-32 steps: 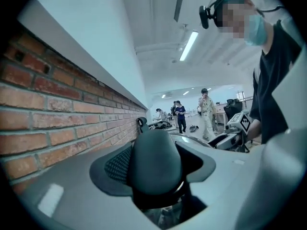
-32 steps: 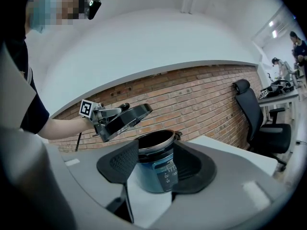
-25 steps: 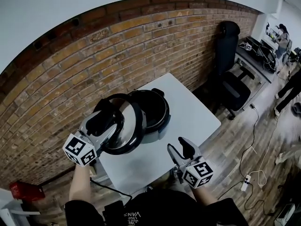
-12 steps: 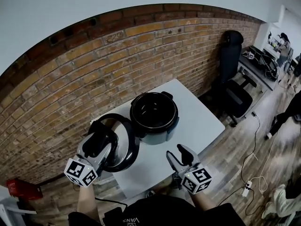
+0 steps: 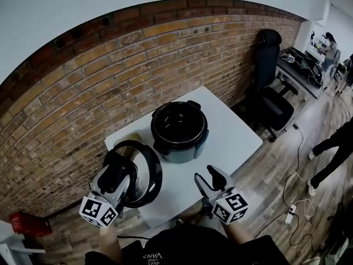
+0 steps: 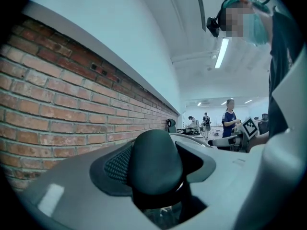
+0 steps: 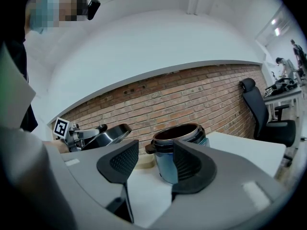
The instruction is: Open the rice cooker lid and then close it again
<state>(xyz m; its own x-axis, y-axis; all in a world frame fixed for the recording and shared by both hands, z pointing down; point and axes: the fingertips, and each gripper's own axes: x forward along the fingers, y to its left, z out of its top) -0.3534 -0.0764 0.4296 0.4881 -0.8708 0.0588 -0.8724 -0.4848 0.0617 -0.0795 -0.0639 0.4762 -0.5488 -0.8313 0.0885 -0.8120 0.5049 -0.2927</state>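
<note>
Head view: a white worktop (image 5: 231, 142) at centre carries the open rice cooker (image 5: 179, 131). Its lid (image 5: 144, 173) sits tilted at lower left, down-left of the pot. The left gripper (image 5: 117, 167) has its fingers clamped on the knob (image 6: 156, 159). The right gripper (image 5: 208, 175), lower right, has its fingers apart and empty.

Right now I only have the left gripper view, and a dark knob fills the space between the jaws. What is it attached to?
Observer: The lid; the left gripper holds it by that knob, tilted, left of the cooker.
Operator: Is the cooker open?
Observer: Yes, its dark inside shows from above; it stands on the white table.
Operator: And the other one?
Observer: The right gripper has its jaws apart, holding nothing.
</note>
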